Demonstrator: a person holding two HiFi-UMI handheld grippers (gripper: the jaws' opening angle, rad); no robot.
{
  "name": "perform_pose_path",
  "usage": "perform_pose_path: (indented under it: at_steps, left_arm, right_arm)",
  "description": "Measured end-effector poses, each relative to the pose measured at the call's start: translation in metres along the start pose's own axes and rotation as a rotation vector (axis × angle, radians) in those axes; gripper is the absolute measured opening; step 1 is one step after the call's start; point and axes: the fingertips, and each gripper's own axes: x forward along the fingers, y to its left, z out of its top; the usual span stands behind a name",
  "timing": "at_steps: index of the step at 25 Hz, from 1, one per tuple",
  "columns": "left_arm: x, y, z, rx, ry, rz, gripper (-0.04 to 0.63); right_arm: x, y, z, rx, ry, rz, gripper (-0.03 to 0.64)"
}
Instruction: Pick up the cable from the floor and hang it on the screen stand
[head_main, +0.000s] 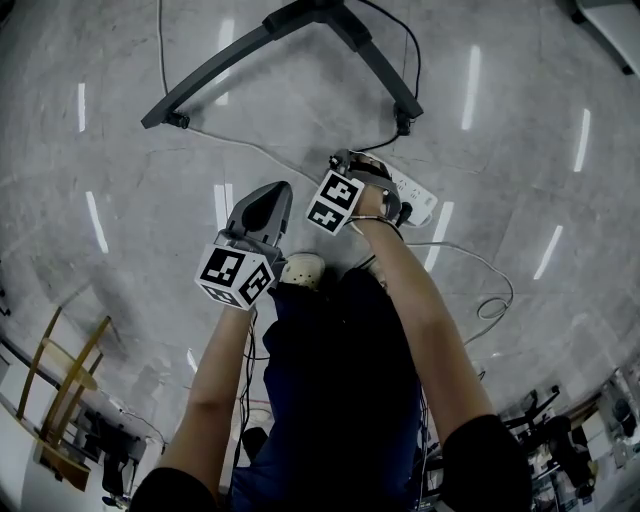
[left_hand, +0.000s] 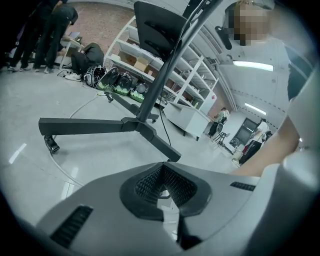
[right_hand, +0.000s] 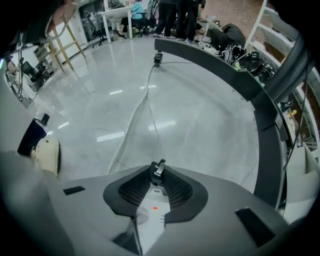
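cable (right_hand: 121, 143) lies loose on the floor, running away from just beyond the tips of the right tongs (right_hand: 159, 172), which point down and clamp a white power strip (right_hand: 150, 210). left tongs (left_hand: 162, 169) are closed with nothing between them, and the screen stand (left_hand: 135, 125) is on the floor ahead of them.

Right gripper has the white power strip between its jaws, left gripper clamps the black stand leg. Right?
No. The left gripper clamps nothing: the left gripper view shows its jaws empty, the black stand leg well beyond them. The right gripper does have the white power strip between its jaws.
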Motion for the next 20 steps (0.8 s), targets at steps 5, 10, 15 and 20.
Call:
perform_pose_path:
  at_steps: [5,10,15,20]
  left_arm:
    - [0.003,-0.017,0.013,0.002,-0.005,-0.016,0.003]
    - [0.007,-0.042,0.028,0.031,0.015,-0.048,0.003]
    - [0.003,-0.075,0.052,0.057,0.039,-0.071,0.003]
    - [-0.002,-0.118,0.089,0.101,0.049,-0.092,0.003]
  right_arm:
    - [-0.029,-0.015,-0.006,0.059,-0.028,-0.038,0.1]
    - [-0.056,-0.034,-0.048,0.091,0.025,-0.065,0.1]
    - [-0.101,-0.042,-0.078,0.125,0.044,-0.07,0.1]
    - [-0.165,-0.052,-0.076,0.164,-0.017,-0.081,0.101]
